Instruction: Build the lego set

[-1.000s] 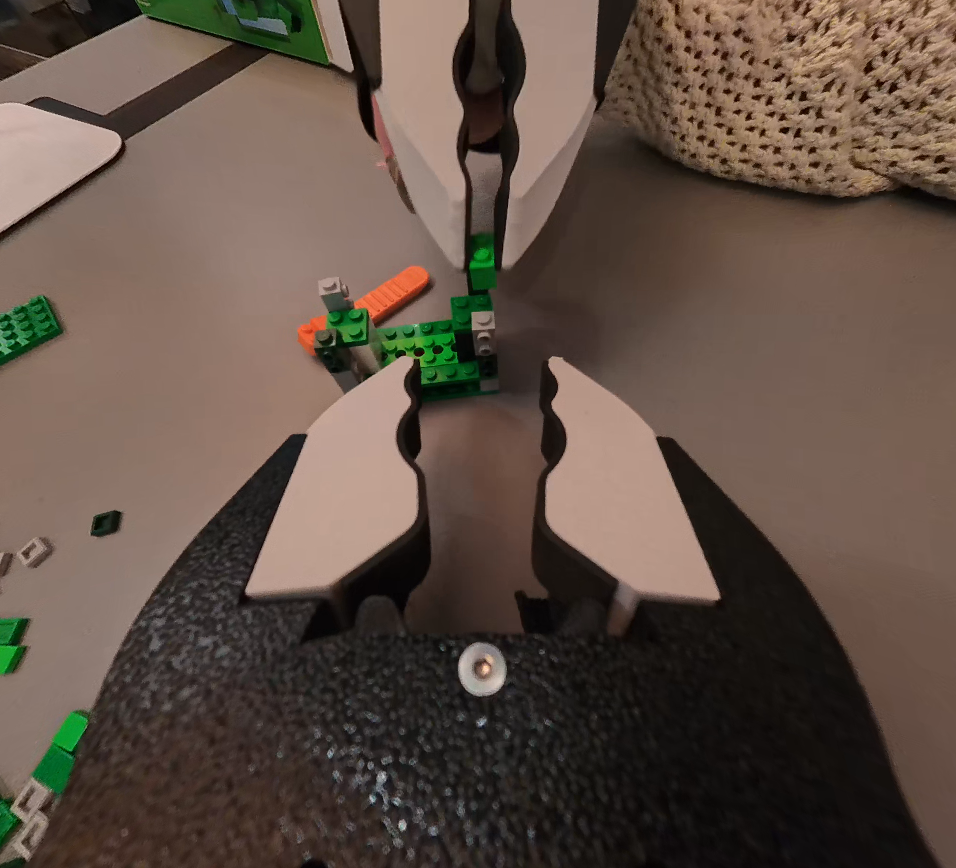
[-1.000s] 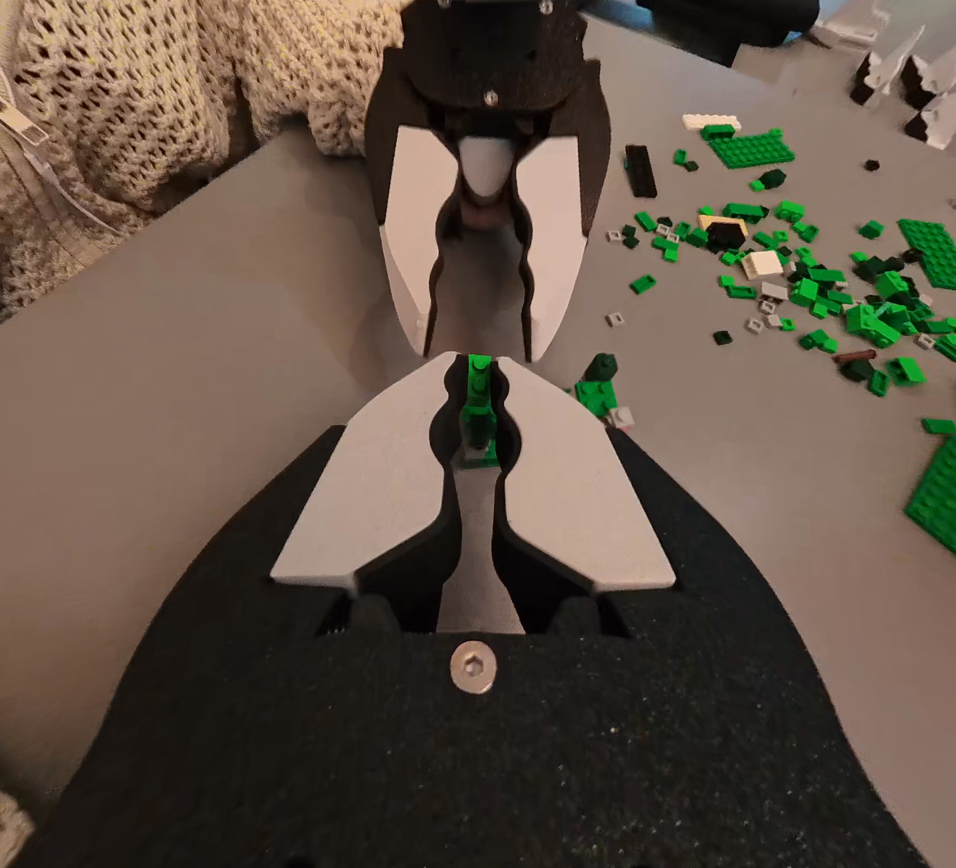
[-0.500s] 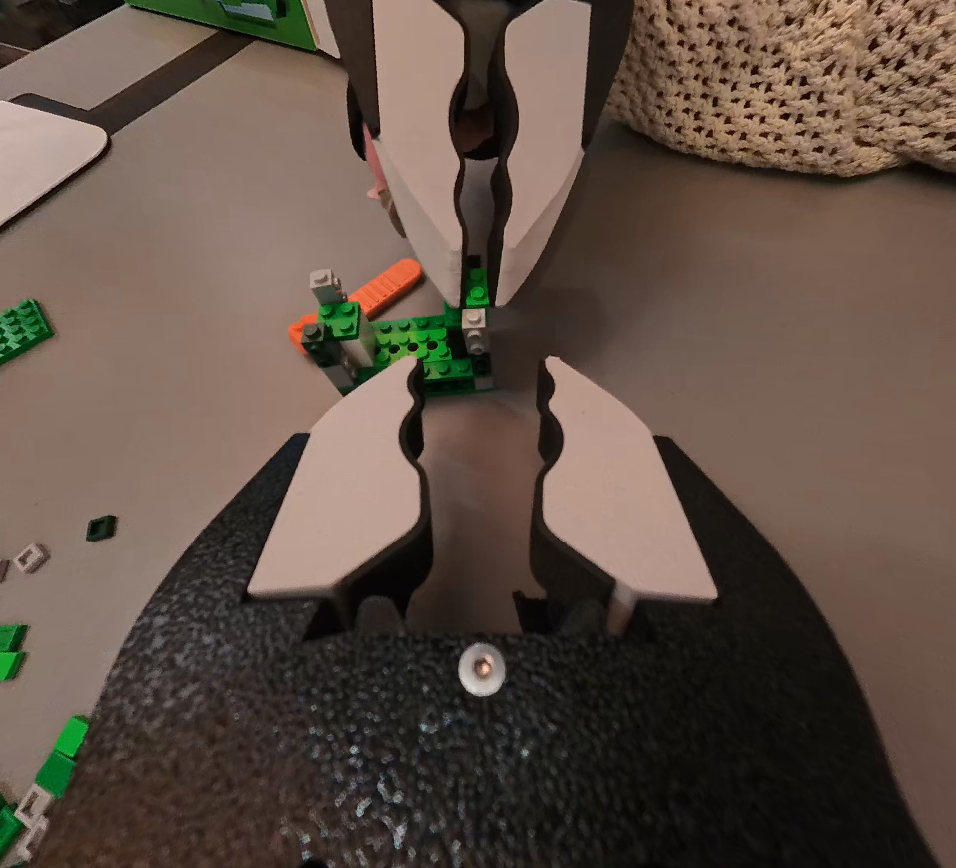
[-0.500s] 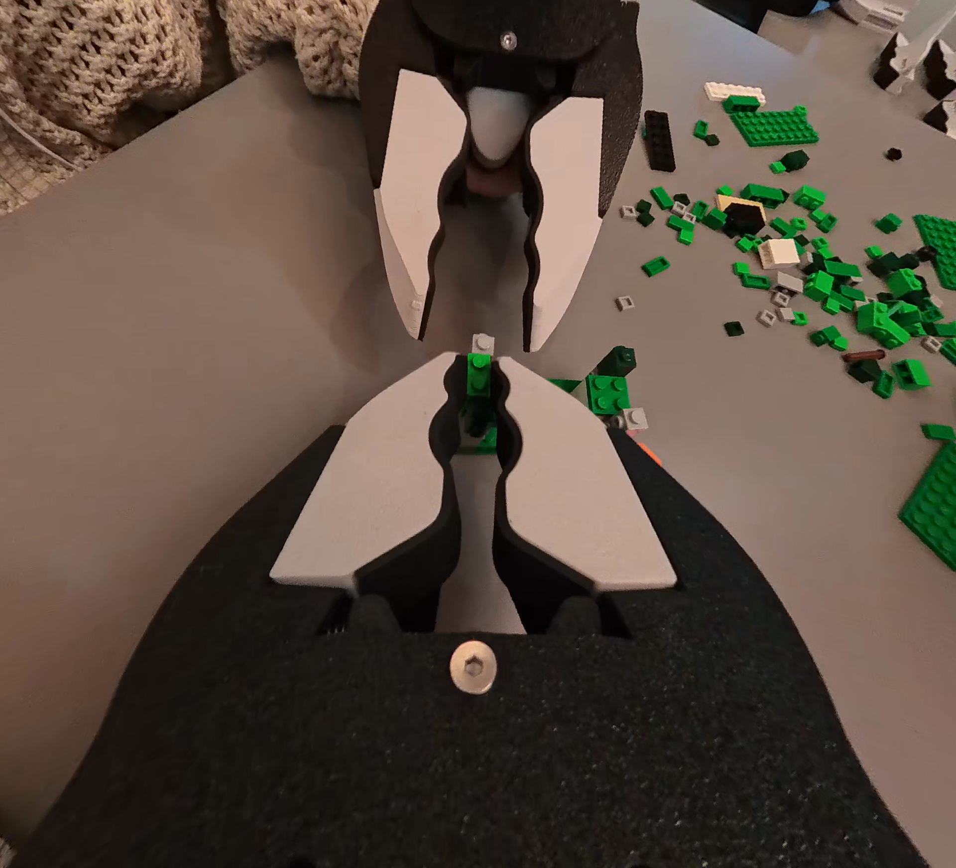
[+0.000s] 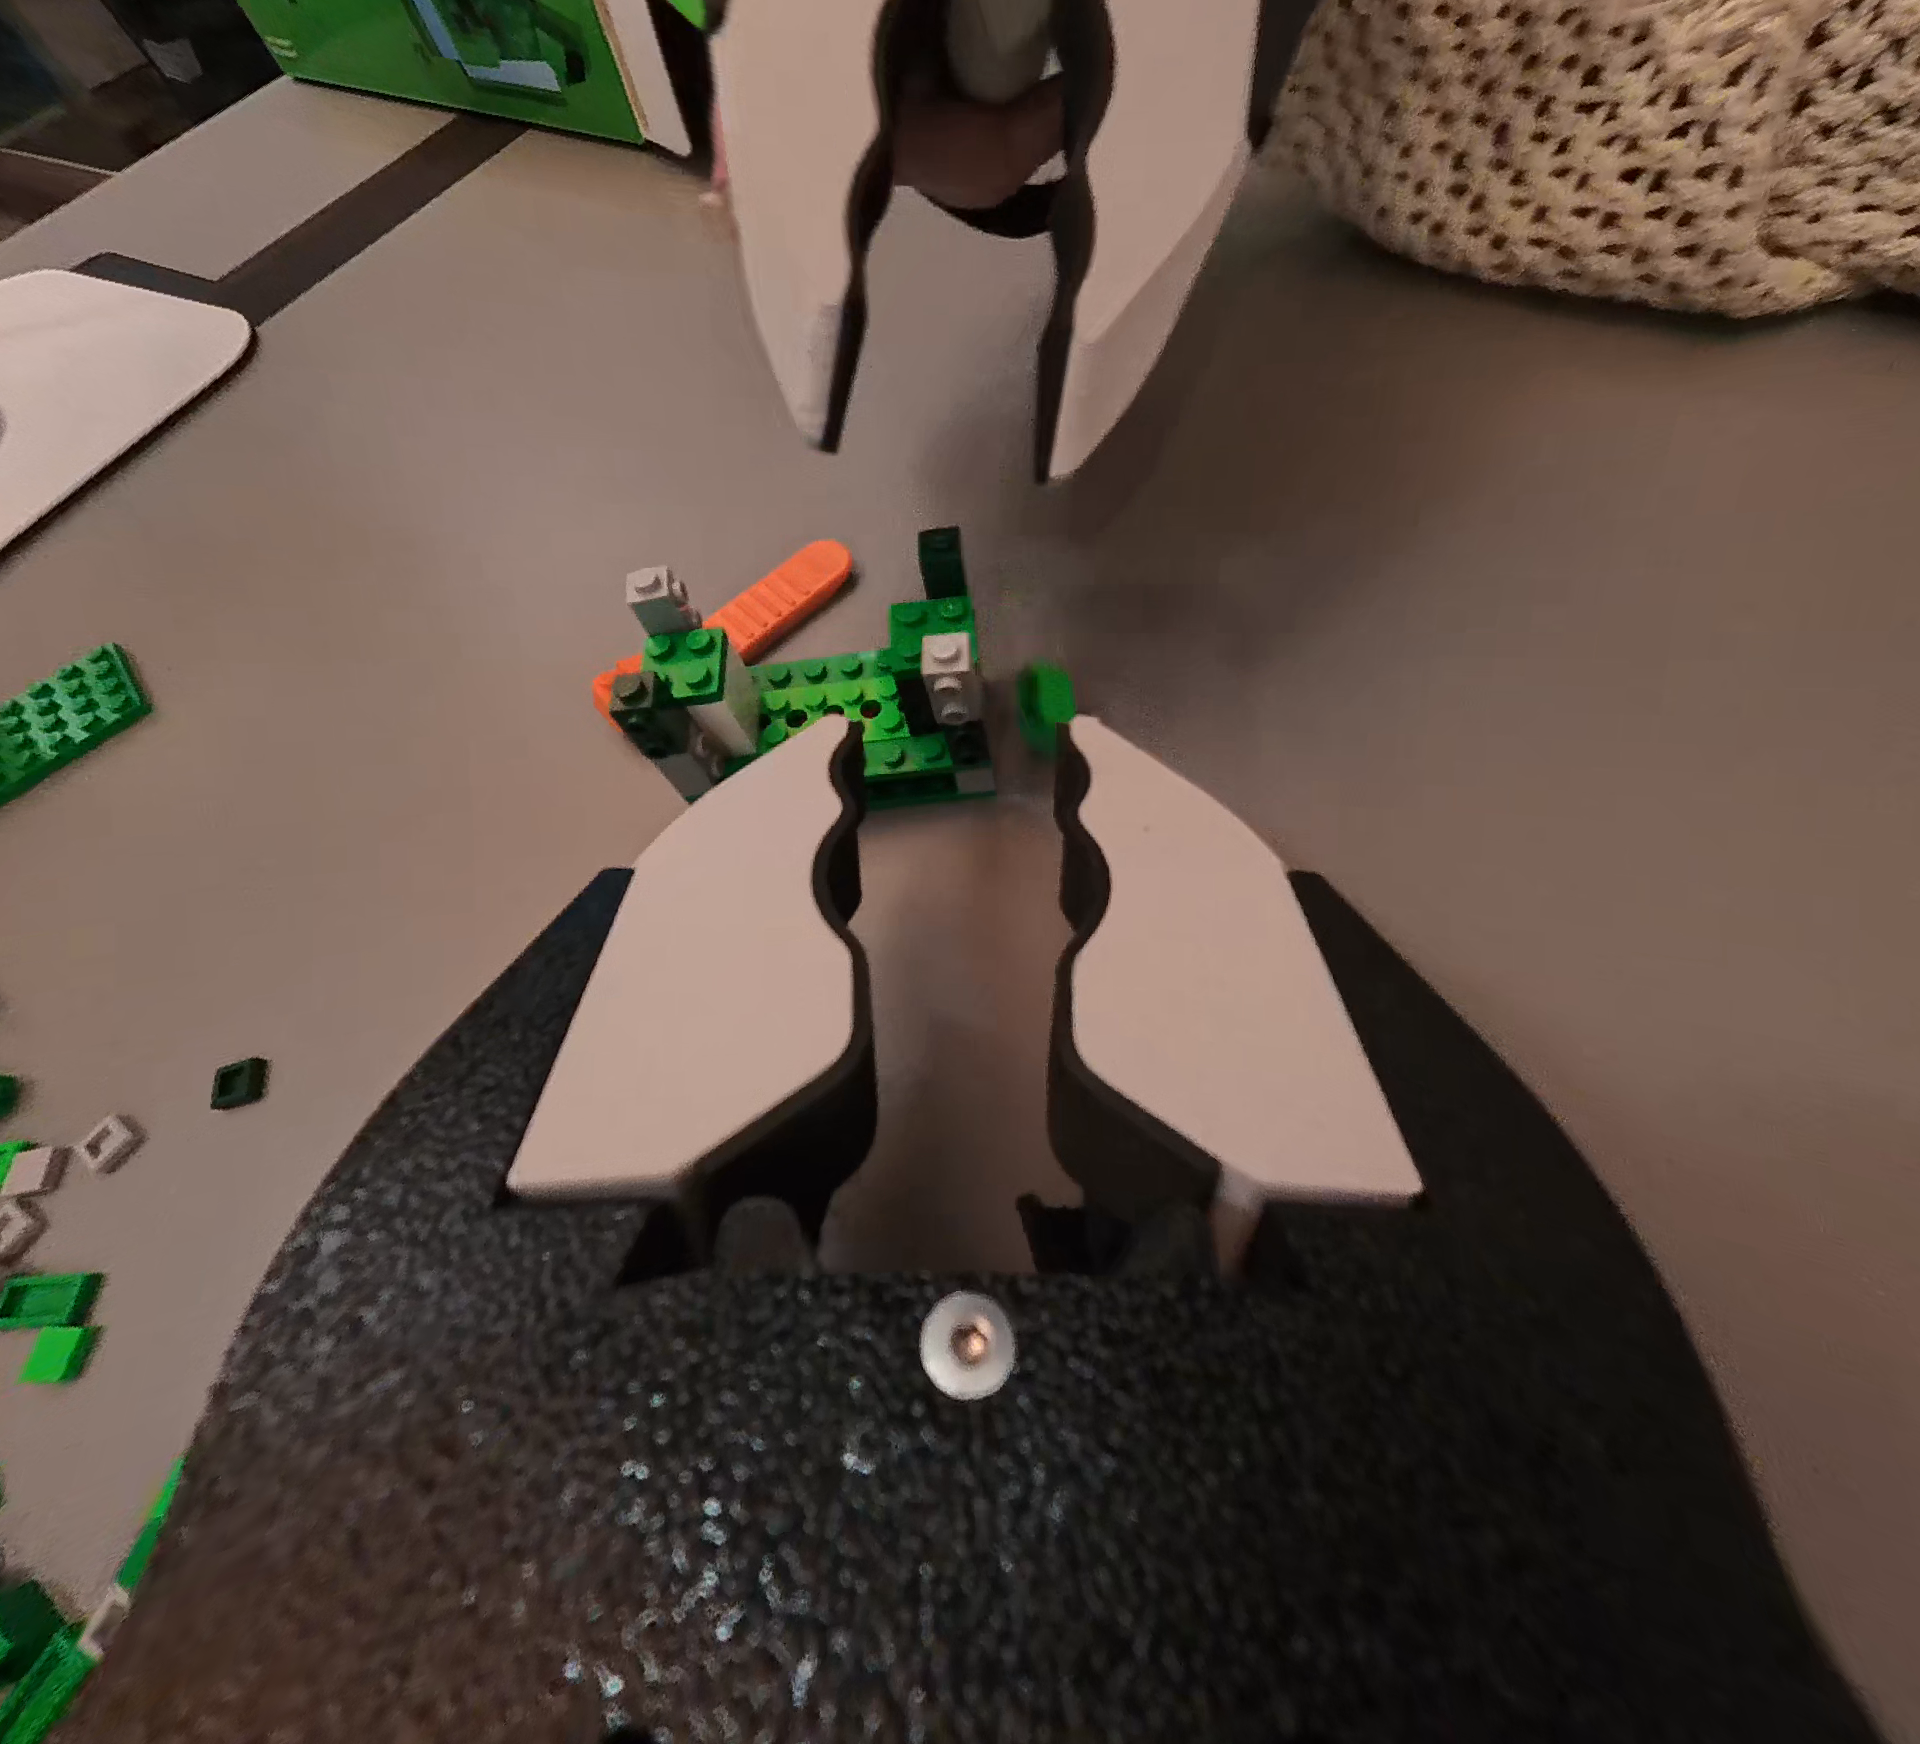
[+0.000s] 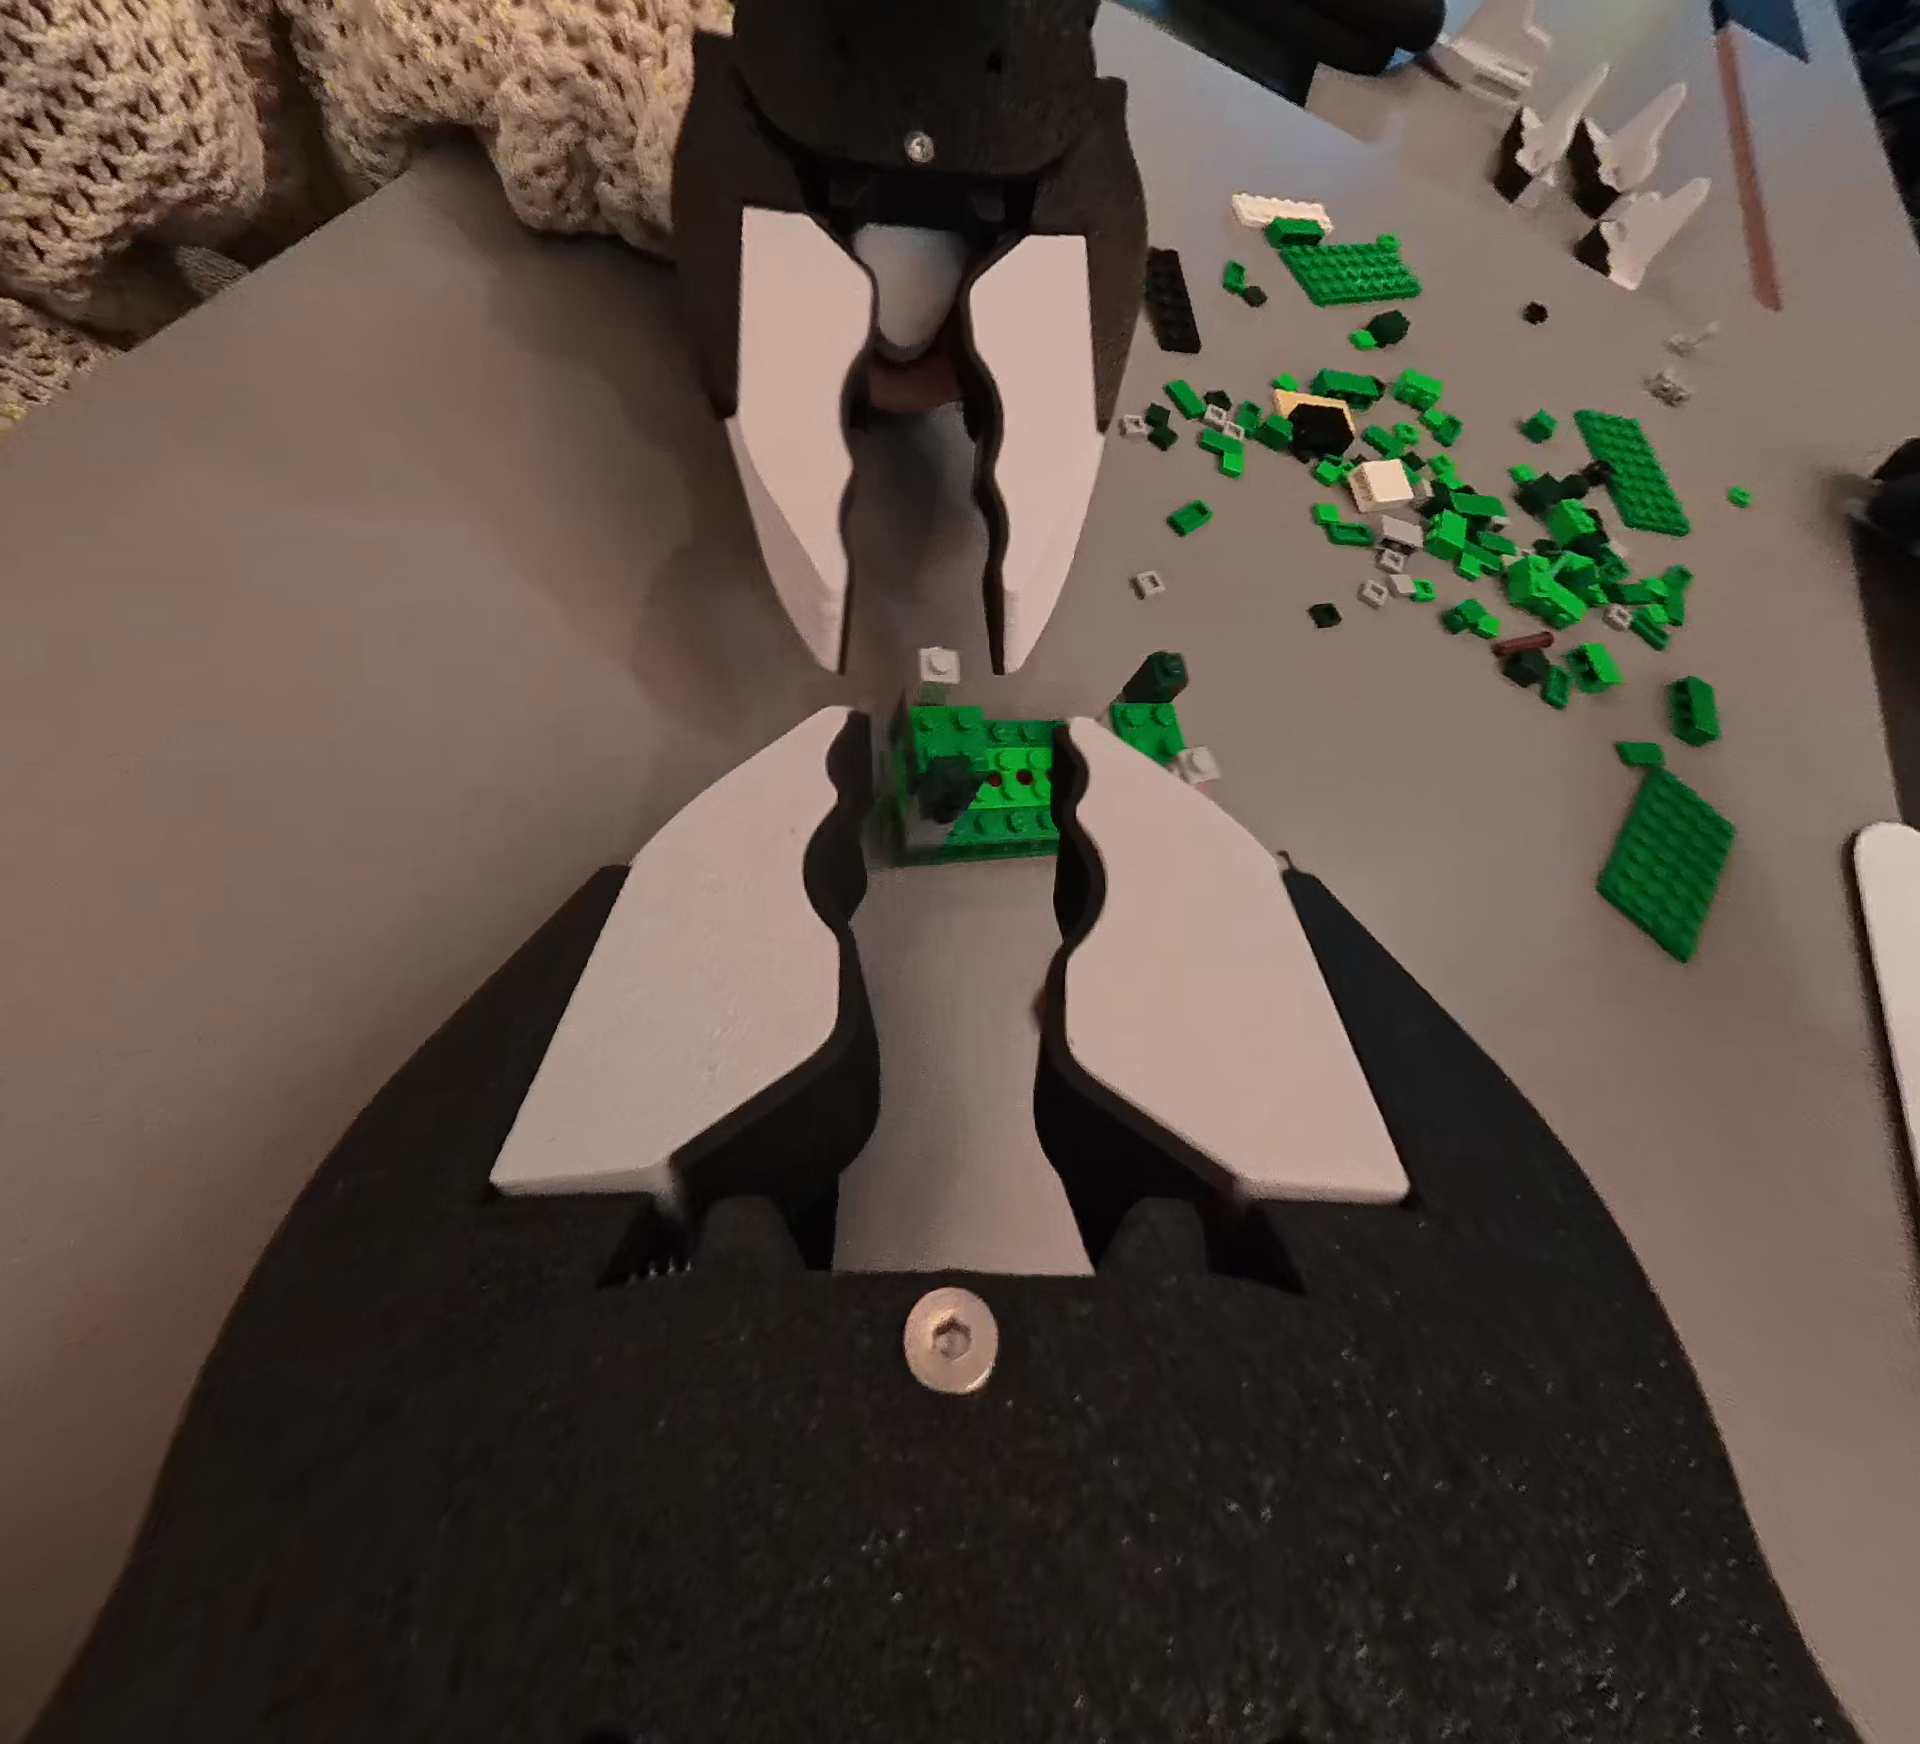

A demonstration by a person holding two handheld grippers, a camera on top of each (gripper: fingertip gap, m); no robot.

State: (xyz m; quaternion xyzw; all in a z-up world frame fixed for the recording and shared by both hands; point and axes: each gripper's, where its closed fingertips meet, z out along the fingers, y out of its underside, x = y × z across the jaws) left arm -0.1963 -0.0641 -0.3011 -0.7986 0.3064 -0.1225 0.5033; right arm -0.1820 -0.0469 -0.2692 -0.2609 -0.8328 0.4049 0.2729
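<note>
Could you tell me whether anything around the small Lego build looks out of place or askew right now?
Yes: a small bright green brick lies blurred, tilted and loose beside the Lego build, not seated on it. Both the left claw and the right claw are open and hold nothing. An orange brick separator lies behind the build.

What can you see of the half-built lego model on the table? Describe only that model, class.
The lego model is a small, low build of glossy plastic bricks, mostly bright green, with some dark green and grey. A flat studded middle section shows a few round holes. Short posts rise at each end, each with a grey stud piece. It sits upright on the grey table, between the two open grippers; neither visibly touches it. An orange tool lies just behind it, and one loose green brick sits beside it.
</note>
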